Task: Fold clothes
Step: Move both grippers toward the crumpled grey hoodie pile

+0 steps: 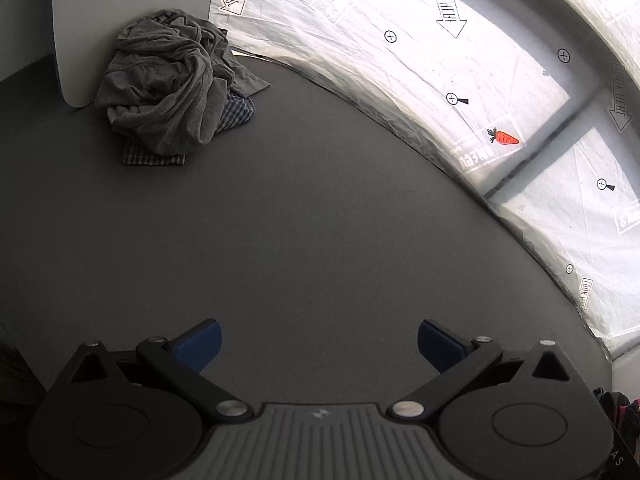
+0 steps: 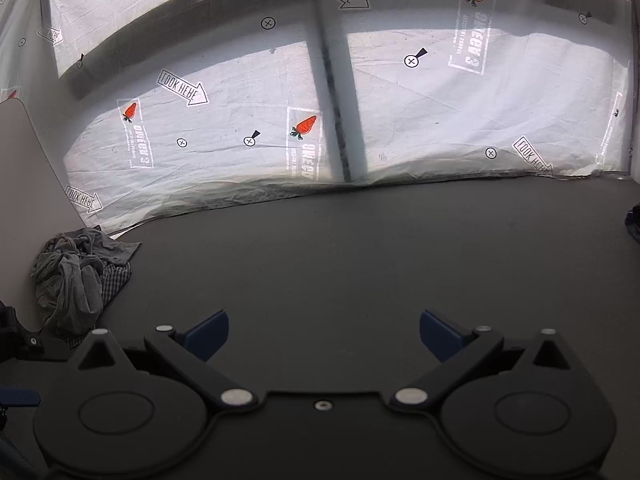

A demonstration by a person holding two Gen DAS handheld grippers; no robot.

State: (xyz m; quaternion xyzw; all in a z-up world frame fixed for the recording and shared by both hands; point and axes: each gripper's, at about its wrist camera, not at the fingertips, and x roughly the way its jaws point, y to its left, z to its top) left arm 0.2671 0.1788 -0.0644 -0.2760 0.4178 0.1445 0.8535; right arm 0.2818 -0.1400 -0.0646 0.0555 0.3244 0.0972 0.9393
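Note:
A crumpled grey garment (image 1: 168,88) lies in a heap on top of a blue checked cloth (image 1: 236,114) at the far left of the dark grey table (image 1: 300,220). The same heap (image 2: 72,280) shows at the left in the right wrist view, with the checked cloth (image 2: 116,280) under it. My left gripper (image 1: 319,344) is open and empty, well short of the heap. My right gripper (image 2: 324,334) is open and empty over bare table (image 2: 360,260), to the right of the heap.
A white printed plastic sheet (image 2: 440,112) with carrots and arrows hangs behind the table's far edge. A white panel (image 1: 120,0) stands behind the heap. Some dark and coloured fabric (image 1: 620,412) shows at the right edge of the left wrist view.

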